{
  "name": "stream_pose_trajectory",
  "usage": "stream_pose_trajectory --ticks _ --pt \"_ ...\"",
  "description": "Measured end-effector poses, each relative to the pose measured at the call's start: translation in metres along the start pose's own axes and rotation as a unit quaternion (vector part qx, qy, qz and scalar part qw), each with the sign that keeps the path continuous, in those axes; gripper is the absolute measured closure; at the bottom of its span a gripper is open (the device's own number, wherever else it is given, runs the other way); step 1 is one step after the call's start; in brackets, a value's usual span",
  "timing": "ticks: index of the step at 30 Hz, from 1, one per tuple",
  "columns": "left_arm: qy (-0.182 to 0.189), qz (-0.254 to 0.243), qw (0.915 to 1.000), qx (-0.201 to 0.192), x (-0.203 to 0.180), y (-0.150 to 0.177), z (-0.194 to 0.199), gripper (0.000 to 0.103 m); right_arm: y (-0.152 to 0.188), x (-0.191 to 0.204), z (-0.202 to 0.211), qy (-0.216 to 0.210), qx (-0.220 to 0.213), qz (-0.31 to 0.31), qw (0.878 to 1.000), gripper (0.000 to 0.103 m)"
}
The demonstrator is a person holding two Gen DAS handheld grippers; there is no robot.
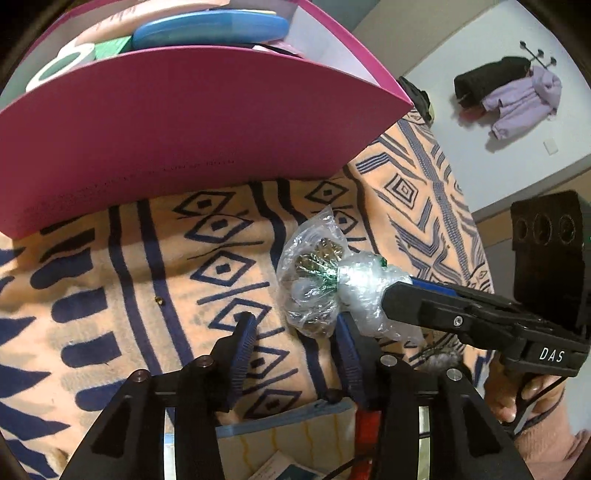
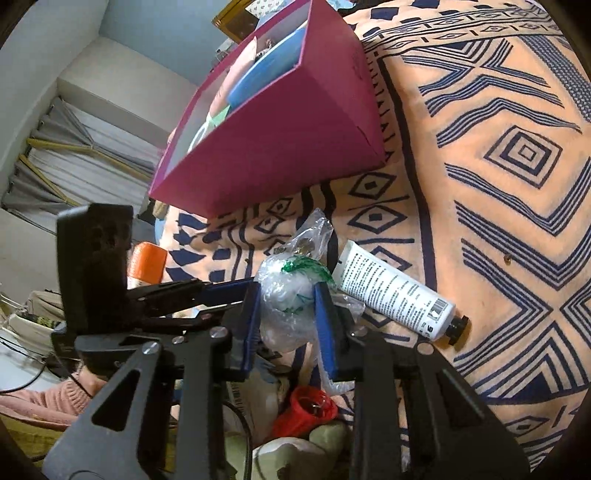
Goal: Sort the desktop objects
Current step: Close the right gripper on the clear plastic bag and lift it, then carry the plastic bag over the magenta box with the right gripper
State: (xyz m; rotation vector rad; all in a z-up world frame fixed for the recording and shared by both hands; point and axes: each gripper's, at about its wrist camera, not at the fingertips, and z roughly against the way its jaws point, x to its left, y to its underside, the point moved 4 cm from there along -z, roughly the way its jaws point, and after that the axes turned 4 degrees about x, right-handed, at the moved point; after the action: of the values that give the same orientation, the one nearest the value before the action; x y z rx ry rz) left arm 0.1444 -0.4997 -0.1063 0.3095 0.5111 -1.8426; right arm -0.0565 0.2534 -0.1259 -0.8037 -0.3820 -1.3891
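right hand-held gripper (image 2: 286,306) pinching a crumpled clear plastic bag (image 2: 291,295) with green print, blue pads (image 2: 325,314) pressed into both sides of the wad, just above the patterned orange-and-navy cloth (image 2: 498,184) covering the surface. in the left wrist view, same bag (image 1: 314,288) seen from the side, its loose end fanned out toward the pink box (image 1: 184,140), its bunched end in the right hand-held gripper's (image 1: 384,299) tips. left hand-held gripper (image 1: 295,332) spread partway, nothing between its fingers, right-hand pad just beside the bag's lower edge (touching or not, cannot tell), left-hand pad over bare cloth. pink box standing on the cloth beyond the bag, toward the surface's far edge, open-topped, holding a blue oval case (image 1: 210,29), a roll of white tape (image 1: 59,66) and something green beside it. white tube (image 2: 395,291) with a black cap lying on its side on the cloth, touching the bag's right edge in the right wrist view. orange cylinder (image 2: 147,264) near the left edge of the surface, behind the left hand-held gripper's body. red ribbed cap (image 2: 306,410) low in the right wrist view, under the fingers. bare fingers and a pink knit sleeve (image 1: 554,454) at the lower right corner of the left wrist view.
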Motion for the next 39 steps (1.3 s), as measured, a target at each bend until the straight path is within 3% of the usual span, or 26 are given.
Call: stream_pose_trajectory --ticks 7,10,26,39 --pt "0.001 -0.018 0.9997 -0.016 -0.012 -0.003 0.003 0.06 -0.004 -0.001 0.01 -0.016 -0.002 -0.006 1.0 0.073" --pt "0.015 -0.02 0.9994 -0.024 -0.015 -0.007 0.01 0.074 -0.006 0.005 0.003 -0.027 -0.007 -0.009 1.0 0.073" --pt "0.029 -0.035 0.9926 -0.113 -0.033 -0.035 0.081 0.074 -0.042 0.057 0.035 -0.077 -0.059 0.035 0.995 0.073" --pt "-0.003 -0.026 0.9888 -0.147 -0.013 -0.076 0.111 0.074 -0.089 0.081 0.032 -0.091 -0.07 0.067 0.991 0.073"
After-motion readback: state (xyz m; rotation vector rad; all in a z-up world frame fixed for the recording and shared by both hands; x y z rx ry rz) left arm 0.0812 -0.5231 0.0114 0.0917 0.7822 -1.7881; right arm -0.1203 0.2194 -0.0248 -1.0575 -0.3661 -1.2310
